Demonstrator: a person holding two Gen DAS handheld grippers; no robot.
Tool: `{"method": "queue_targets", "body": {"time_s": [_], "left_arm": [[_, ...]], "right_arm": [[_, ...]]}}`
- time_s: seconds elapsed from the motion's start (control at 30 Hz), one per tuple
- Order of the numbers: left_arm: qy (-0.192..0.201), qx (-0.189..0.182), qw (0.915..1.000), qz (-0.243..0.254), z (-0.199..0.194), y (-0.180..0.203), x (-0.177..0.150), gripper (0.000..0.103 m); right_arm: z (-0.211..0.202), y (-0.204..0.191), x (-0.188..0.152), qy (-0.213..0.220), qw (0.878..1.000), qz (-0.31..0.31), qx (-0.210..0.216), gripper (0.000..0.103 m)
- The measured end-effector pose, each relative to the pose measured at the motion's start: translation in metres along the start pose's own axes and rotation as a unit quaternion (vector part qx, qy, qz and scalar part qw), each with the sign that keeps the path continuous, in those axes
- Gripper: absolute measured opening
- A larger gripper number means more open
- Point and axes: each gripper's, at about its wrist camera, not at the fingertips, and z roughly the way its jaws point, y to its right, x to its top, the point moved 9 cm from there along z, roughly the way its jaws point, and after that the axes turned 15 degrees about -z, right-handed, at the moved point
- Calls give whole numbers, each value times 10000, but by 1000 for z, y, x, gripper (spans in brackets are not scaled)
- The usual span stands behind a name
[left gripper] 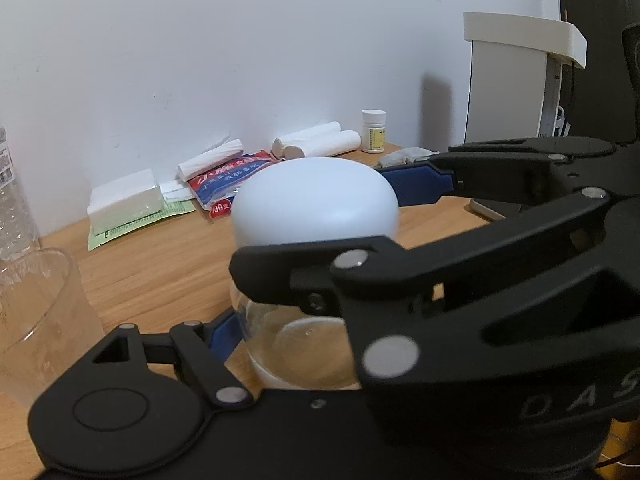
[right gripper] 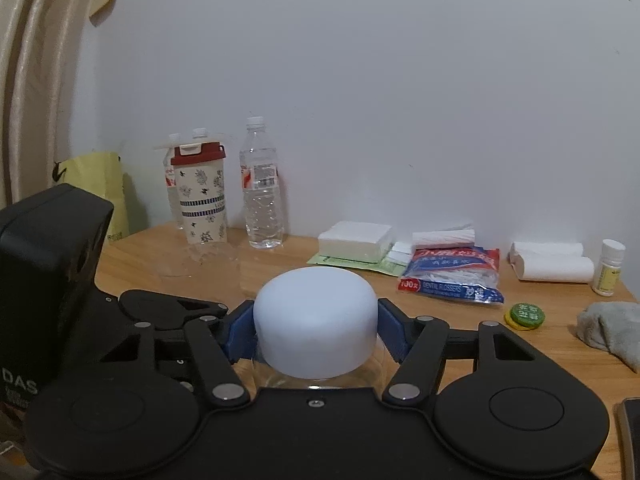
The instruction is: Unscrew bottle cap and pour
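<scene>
We see right gripper (right gripper: 316, 334) clamped on white cap (right gripper: 316, 320), left gripper (left gripper: 316, 320) clamped on clear bottle (left gripper: 304, 344), glass cup (left gripper: 36, 312) beside, wooden table (right gripper: 460, 320)

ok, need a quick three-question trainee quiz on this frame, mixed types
1. True or false: the white cap has been lifted clear of the clear jar.
2. Which gripper has its blue fingers on either side of the white cap?
3. What stands right beside the floral tumbler at the wall? A) water bottles B) pill bottle C) grey cloth

Key:
1. False: it sits on the jar's mouth.
2. The right gripper.
3. A.
</scene>
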Motion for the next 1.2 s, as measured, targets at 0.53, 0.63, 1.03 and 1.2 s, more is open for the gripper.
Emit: {"method": "queue_targets", "body": {"time_s": [0.53, 0.63, 1.03, 1.2], "left_arm": [[10, -334, 9994, 41, -1, 0, 3, 78], [-30, -422, 9991, 49, 1, -3, 5, 78], [-129, -727, 9968, 313, -1, -3, 6, 78], [-133, -750, 9968, 234, -1, -4, 5, 78]], "right_arm": [[0, 4, 0, 31, 9991, -240, 341, 69], [0, 5, -1, 99, 9984, -309, 462, 68], [2, 20, -3, 362, 9886, -402, 1404, 68], [2, 24, -4, 460, 9826, -485, 1733, 68]]}}
